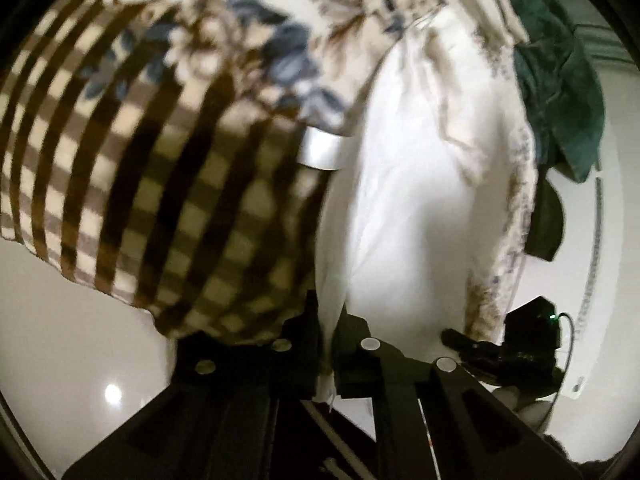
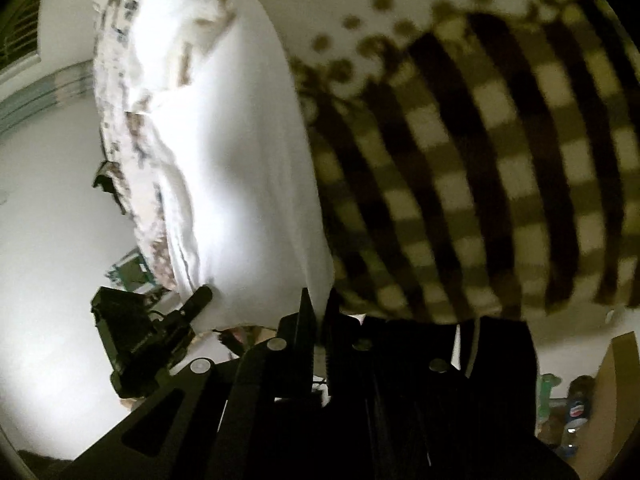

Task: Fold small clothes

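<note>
Two grippers pinch one patterned garment above a white table.

Both the left gripper (image 1: 328,344) and the right gripper (image 2: 318,320) have their jaws closed tight on an edge of the cream cloth garment (image 1: 168,152), which has brown checks, dots and blue-brown flowers outside and a plain white lining. It hangs spread out between them, close in front of each camera, over the glossy white table top (image 1: 72,340). A crumpled dark green cloth (image 1: 560,92) lies on the table beyond the garment in the left wrist view.
</note>
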`<action>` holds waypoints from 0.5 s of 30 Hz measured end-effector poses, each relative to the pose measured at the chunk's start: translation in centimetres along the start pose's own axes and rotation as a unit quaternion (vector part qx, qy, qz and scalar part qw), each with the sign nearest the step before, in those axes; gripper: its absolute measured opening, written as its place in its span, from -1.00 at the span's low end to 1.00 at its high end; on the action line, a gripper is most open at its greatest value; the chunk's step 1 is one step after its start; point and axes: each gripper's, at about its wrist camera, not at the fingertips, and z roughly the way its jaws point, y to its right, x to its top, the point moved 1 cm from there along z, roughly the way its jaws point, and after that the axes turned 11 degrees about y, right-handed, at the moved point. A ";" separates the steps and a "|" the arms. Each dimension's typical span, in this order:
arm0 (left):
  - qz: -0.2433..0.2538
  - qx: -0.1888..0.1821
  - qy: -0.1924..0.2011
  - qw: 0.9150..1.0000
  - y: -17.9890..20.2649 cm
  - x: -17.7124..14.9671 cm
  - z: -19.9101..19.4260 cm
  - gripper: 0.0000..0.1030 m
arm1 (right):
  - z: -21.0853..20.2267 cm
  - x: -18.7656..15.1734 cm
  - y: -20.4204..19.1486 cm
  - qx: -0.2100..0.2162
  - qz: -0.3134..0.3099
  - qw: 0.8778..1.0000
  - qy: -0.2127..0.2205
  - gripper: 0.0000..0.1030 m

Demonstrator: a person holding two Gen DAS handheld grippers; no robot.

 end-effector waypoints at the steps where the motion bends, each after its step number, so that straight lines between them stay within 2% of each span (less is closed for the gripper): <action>1: -0.010 -0.013 0.005 1.000 0.6 0.4 -0.8 -0.94 | -1.0 0.1 -0.1 0.007 -0.001 1.000 0.003 -0.93; 6: -0.033 -0.061 0.038 0.997 3.8 4.0 -2.6 -0.94 | -5.0 2.0 -3.5 0.042 -0.016 0.998 0.033 -0.93; 8: -0.040 -0.086 0.053 0.994 5.3 6.8 -2.6 -0.94 | -6.1 3.6 -5.2 0.059 -0.023 0.997 0.046 -0.93; 11: -0.033 -0.105 0.066 0.992 7.4 11.2 -1.4 -0.94 | -7.4 7.5 -8.0 0.072 -0.042 0.994 0.072 -0.93; 15: -0.008 -0.111 0.079 0.991 10.6 17.0 1.8 -0.94 | -7.9 13.5 -11.0 0.071 -0.064 0.989 0.111 -0.93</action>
